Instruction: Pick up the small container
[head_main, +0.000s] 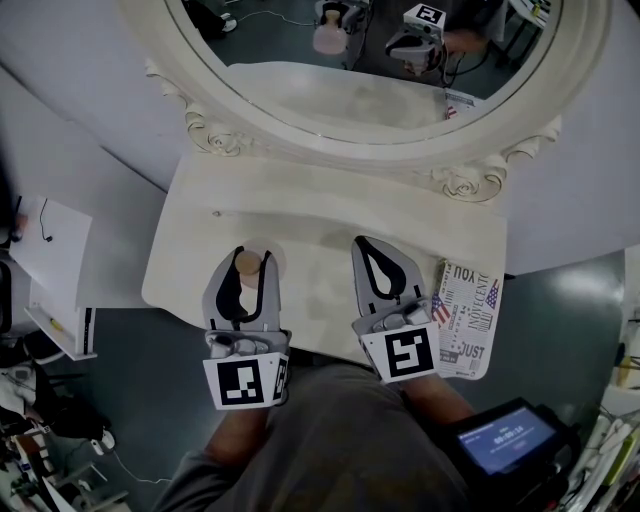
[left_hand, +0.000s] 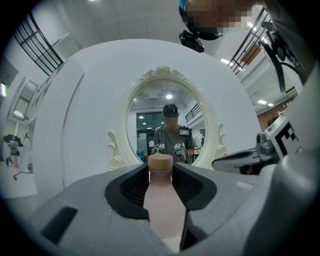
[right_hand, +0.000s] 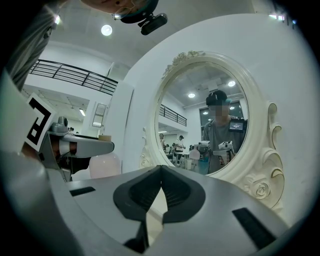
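Left gripper (head_main: 253, 258), in the head view, reaches over the front left part of the cream vanity table (head_main: 300, 215), its two jaws either side of the small container (head_main: 247, 264), of which only a tan cap and a sliver of pink show from above. The right gripper (head_main: 365, 245) lies just beside it to the right, jaws pressed together with nothing in them. A printed paper (head_main: 468, 318) sits at the table's right edge, and the oval mirror (head_main: 220, 130) stands behind.

The left gripper view gives what the top-down look hides: the small container (left_hand: 162, 200) is a pale pink bottle with a wooden cap, upright and pinched by its sides between the dark pads. The right gripper (left_hand: 240, 161) shows at the right, in front of the mirror (left_hand: 167, 120).

The right gripper view shows its own jaws (right_hand: 160, 170) meeting at the tips and empty. At the left the left gripper (right_hand: 87, 146) is seen side-on with the container's rounded pink body (right_hand: 105, 166) below it. Its base is hidden, so no view shows whether it touches the tabletop.
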